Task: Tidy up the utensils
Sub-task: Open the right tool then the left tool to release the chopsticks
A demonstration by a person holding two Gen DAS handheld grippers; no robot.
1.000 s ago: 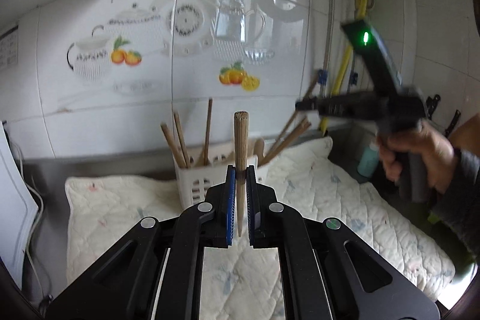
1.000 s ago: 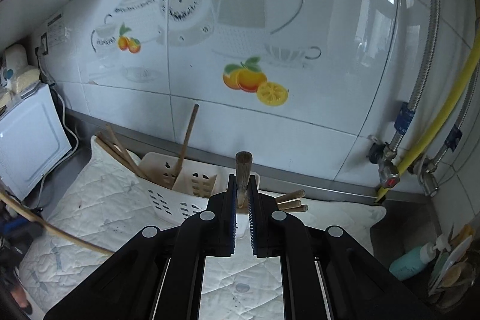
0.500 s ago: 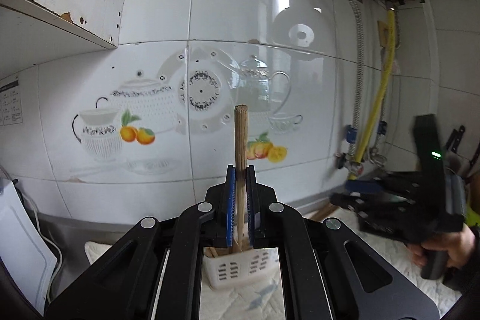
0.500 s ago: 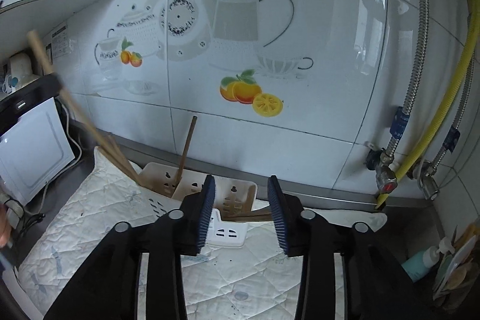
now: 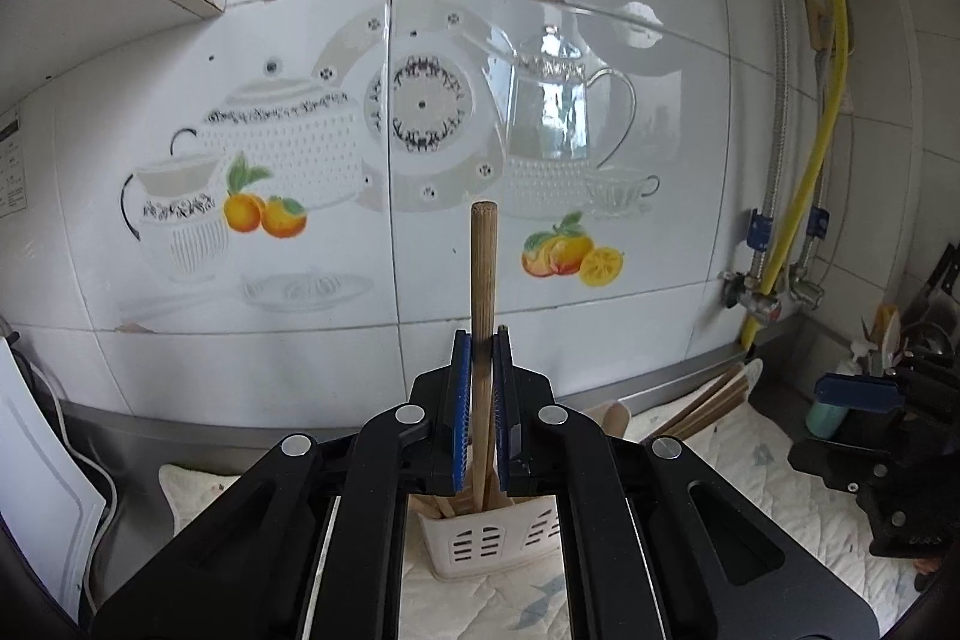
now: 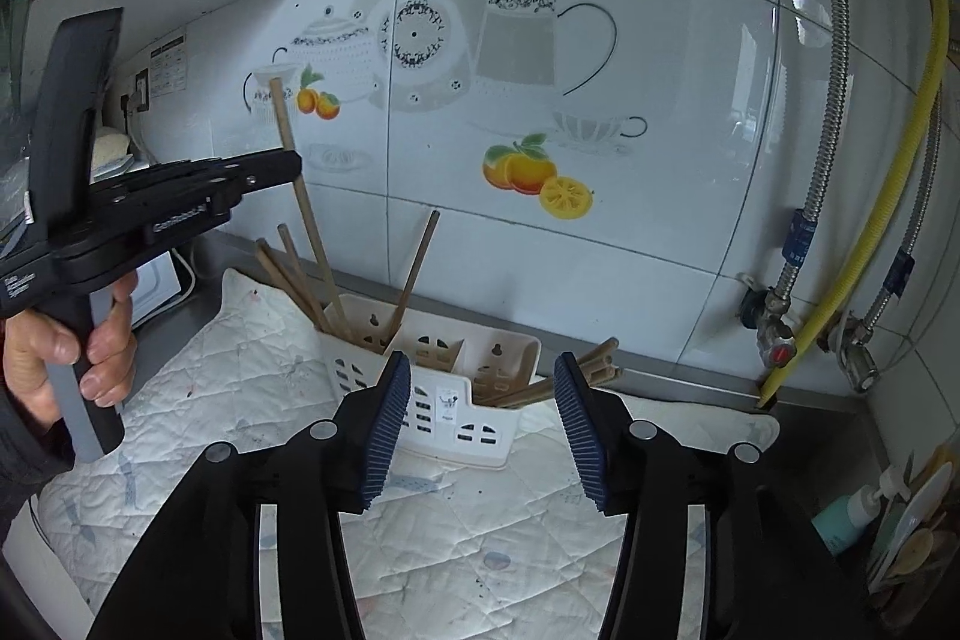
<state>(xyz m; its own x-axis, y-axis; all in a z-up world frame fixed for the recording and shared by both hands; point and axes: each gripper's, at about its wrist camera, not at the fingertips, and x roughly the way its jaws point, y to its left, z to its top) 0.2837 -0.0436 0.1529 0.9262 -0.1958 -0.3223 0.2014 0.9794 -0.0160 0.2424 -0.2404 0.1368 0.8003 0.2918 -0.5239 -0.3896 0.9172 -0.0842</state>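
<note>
Left wrist view: my left gripper [image 5: 480, 382] is clamped on a wooden chopstick [image 5: 483, 274], held upright above the white utensil holder [image 5: 492, 538] on the quilted mat [image 5: 750, 466].

Right wrist view: my right gripper [image 6: 483, 430] has its jaws opening with nothing between them. The holder [image 6: 444, 388] stands just beyond, with chopsticks in its end compartments.

The left tool [image 5: 480, 370] is clamped tight and raised, while the right tool [image 6: 483, 430] is opening, its gap empty.
</note>
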